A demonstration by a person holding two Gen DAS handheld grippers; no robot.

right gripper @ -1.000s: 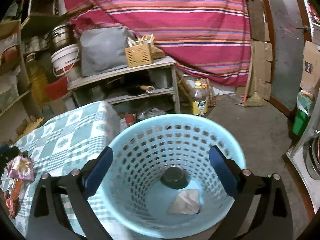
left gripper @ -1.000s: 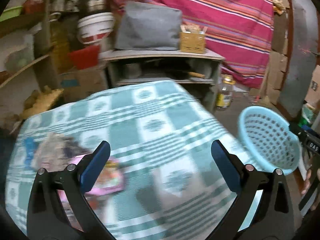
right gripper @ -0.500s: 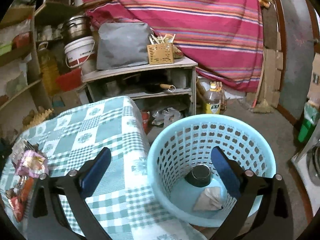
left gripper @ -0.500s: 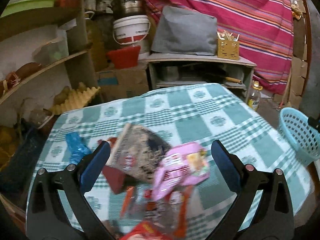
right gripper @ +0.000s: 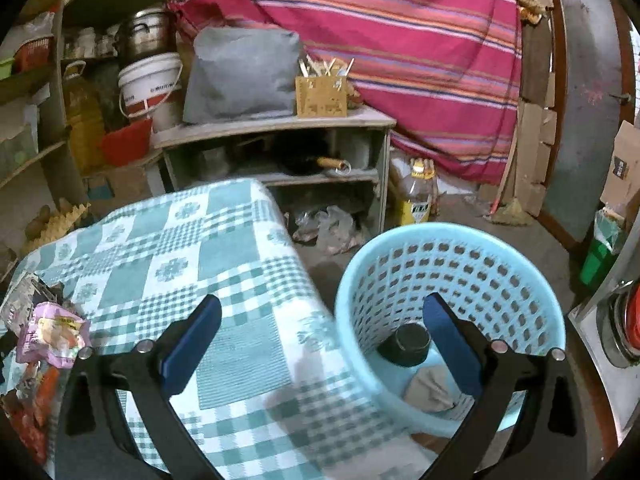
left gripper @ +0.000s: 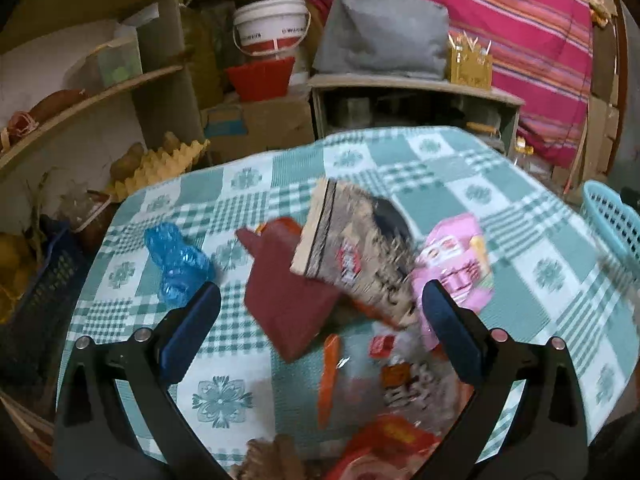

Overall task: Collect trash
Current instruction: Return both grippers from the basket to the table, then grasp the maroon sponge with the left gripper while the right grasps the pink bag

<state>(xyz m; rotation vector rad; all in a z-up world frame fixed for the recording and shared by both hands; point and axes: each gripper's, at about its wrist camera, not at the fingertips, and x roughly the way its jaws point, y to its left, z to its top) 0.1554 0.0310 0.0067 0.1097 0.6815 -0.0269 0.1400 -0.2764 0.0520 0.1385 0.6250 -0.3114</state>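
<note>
The trash lies heaped toward the near left part of the bench [left gripper: 436, 168], which wears a green-and-white checked cloth: a brown-and-black printed wrapper [left gripper: 356, 248] leans over a dark red packet [left gripper: 288, 300], a pink wrapper [left gripper: 456, 268] sits just beside them, a crumpled blue plastic bag [left gripper: 178, 260] lies a little apart to the left, and red and orange packets [left gripper: 384, 432] crowd the near edge. The left hand-held gripper [left gripper: 320, 320] hangs over this heap with jaws spread wide and nothing between them, placed, I judge, to pick the next piece. The right hand-held gripper [right gripper: 320, 340] is likewise wide open and empty, straddling the bench corner and the light blue perforated basket [right gripper: 448, 256], which stands on the floor close by the bench edge, probably so each piece has a short way to travel. Inside already lie a dark round tub [right gripper: 404, 344] and a beige crumpled scrap [right gripper: 428, 390]. Printing on the wrappers is motion-blurred and unreadable; the white bucket [left gripper: 272, 24] behind carries a line of lettering too small to make out.
</note>
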